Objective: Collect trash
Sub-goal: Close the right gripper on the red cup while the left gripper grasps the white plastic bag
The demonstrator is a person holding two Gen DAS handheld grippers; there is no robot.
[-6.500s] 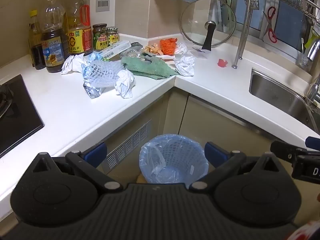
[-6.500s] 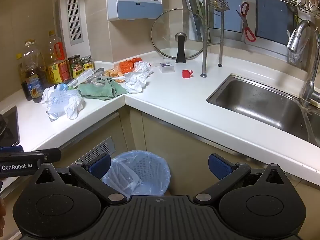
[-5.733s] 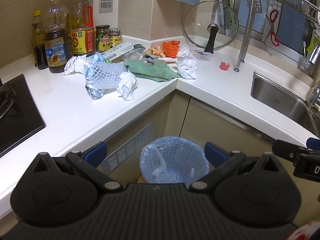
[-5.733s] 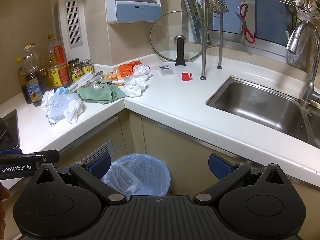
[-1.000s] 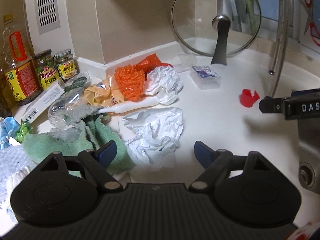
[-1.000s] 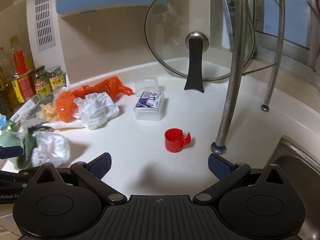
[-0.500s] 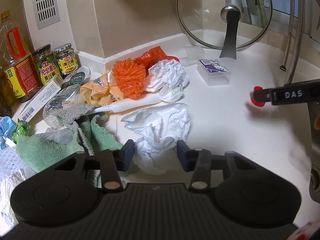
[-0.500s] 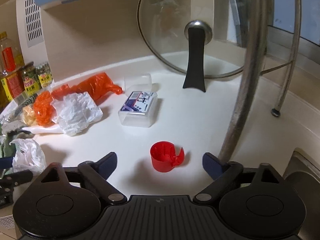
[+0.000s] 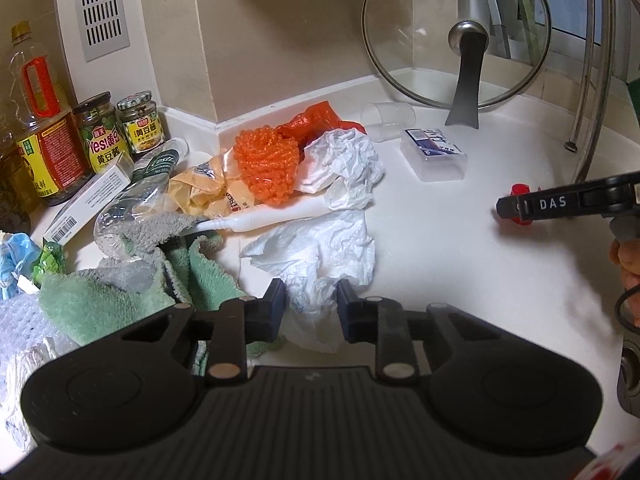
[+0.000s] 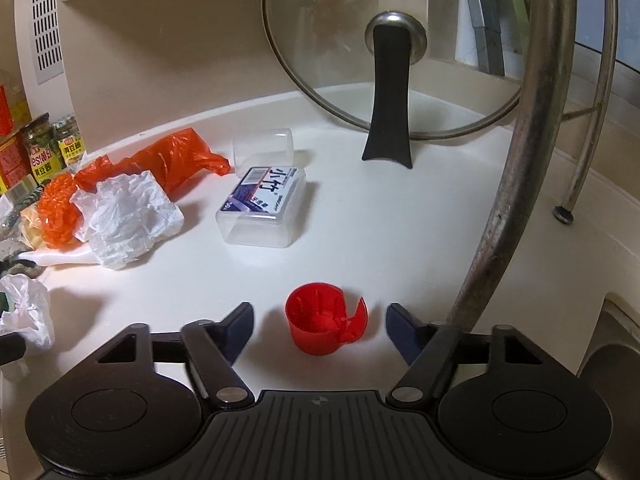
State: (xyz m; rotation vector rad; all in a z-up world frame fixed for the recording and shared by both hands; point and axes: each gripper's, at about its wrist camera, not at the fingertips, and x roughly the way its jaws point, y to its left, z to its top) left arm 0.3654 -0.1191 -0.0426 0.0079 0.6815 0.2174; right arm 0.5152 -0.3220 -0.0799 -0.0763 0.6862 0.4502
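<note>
White crumpled plastic (image 9: 316,256) sits pinched in the downward-tilted left gripper (image 9: 311,312), while the right gripper's (image 10: 320,322) closing jaws flank one red cap (image 10: 326,318), untouched.

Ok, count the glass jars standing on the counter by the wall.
2. Both stand side by side left of the corner: the taller jar next to the oil bottle, the shorter jar on its right. More could hide beyond the left edge.

A white surface (image 10: 400,240) wraps round an inner corner below beige tiled walls (image 9: 280,40); a white slotted vent panel (image 9: 104,4) is set in the left wall; a window (image 9: 576,8) shows blue behind a steel rack leg (image 10: 516,168); a sink's edge (image 10: 616,344) lies at right; the light is warm and dim.
</note>
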